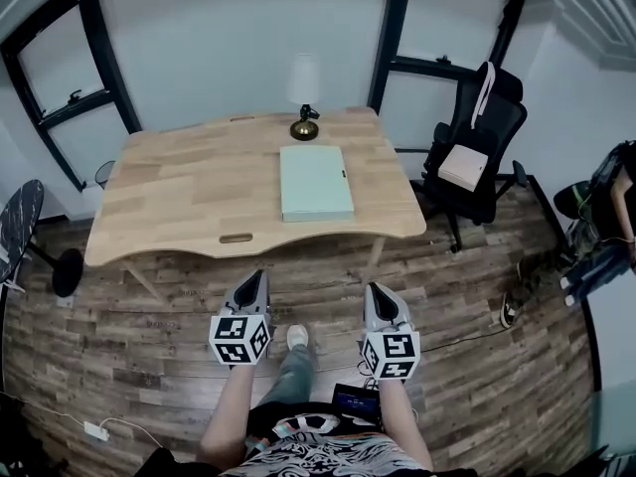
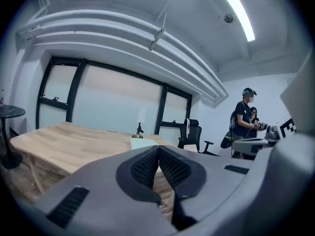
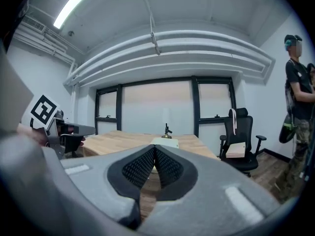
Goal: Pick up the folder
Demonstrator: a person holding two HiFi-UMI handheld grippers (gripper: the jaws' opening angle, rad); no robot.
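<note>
A pale green folder (image 1: pixel 315 181) lies flat on the right half of the wooden table (image 1: pixel 179 197), just in front of a small lamp (image 1: pixel 304 92). Both grippers hang side by side over the floor, short of the table's near edge. My left gripper (image 1: pixel 257 277) is shut with nothing between its pads. My right gripper (image 1: pixel 374 289) is shut and empty too. In the left gripper view the folder (image 2: pixel 139 143) shows beyond the closed jaws, and in the right gripper view the folder (image 3: pixel 165 142) lies straight ahead on the table.
A black office chair (image 1: pixel 475 152) with a tan pad on its seat stands right of the table. A round black side table (image 1: pixel 20 229) stands at the left. A person (image 3: pixel 298 90) stands at the far right. Cables run over the wooden floor (image 1: pixel 149 366).
</note>
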